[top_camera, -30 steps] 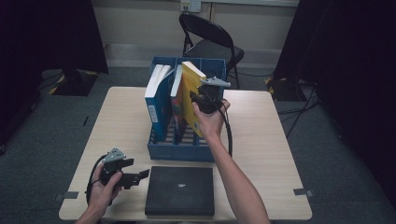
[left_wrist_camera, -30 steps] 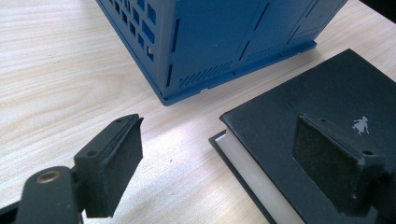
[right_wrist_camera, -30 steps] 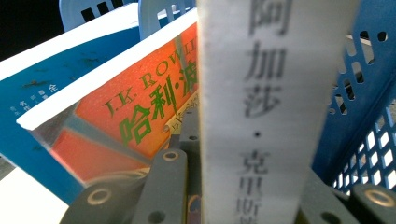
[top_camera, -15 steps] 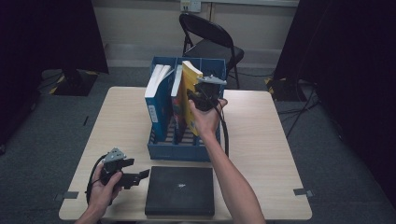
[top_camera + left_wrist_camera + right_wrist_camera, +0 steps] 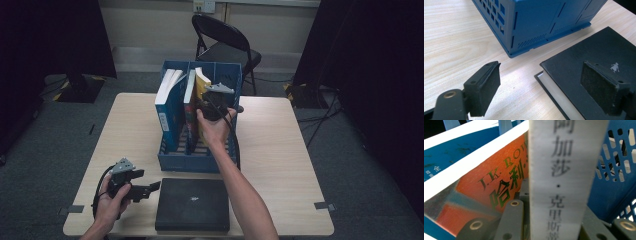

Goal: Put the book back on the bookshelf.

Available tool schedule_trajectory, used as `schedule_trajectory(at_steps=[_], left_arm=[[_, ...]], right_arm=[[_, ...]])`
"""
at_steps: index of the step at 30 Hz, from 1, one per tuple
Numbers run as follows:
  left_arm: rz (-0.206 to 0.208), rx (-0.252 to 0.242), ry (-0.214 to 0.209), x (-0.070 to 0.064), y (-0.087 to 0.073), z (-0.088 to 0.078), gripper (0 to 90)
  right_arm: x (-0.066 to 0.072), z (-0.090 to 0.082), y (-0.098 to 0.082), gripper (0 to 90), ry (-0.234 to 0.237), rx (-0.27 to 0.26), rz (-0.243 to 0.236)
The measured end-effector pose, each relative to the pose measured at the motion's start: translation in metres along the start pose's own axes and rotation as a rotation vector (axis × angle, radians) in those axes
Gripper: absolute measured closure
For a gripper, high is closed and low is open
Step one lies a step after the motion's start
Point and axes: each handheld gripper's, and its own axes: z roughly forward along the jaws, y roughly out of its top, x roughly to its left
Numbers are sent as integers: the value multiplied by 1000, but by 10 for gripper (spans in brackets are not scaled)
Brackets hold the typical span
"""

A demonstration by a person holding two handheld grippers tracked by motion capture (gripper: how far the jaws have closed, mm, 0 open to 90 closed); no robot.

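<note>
A blue slotted crate (image 5: 200, 162) stands mid-table with books upright in it. My right gripper (image 5: 212, 102) reaches in from above, shut on a yellow book (image 5: 202, 82). In the right gripper view that book's white spine (image 5: 564, 182) sits between the jaws of the right gripper (image 5: 552, 220), beside an orange book (image 5: 496, 182). My left gripper (image 5: 150, 189) rests low at the table's front left, open, pointing at a black book (image 5: 192, 202). In the left gripper view the left gripper (image 5: 541, 66) frames the black book's near corner (image 5: 584, 52), its pads apart from it.
A tall blue book (image 5: 167, 107) leans in the crate's left compartment. A black folding chair (image 5: 225, 45) stands behind the table. The table (image 5: 290, 150) shows bare wood to the right of the crate and to its left. The crate's corner (image 5: 536, 22) is close ahead of the left gripper.
The right hand and its yellow book have shifted slightly to the left inside the crate. The left gripper has kept still.
</note>
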Motion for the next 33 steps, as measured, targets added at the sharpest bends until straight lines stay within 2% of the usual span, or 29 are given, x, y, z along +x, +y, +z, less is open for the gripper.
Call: schedule_trajectory(at_steps=[13, 22, 31, 33], left_arm=[[6, 2, -9, 0, 1, -1, 159], [7, -4, -12, 0, 1, -1, 159], [8, 4, -7, 0, 1, -1, 159], [7, 5, -9, 0, 1, -1, 159]], right_arm=[[-2, 9, -11, 744, 11, 6, -23], [-1, 23, -23, 741, -25, 13, -24], [2, 27, -29, 714, -27, 38, -36], [1, 26, -32, 712, -16, 27, -27]])
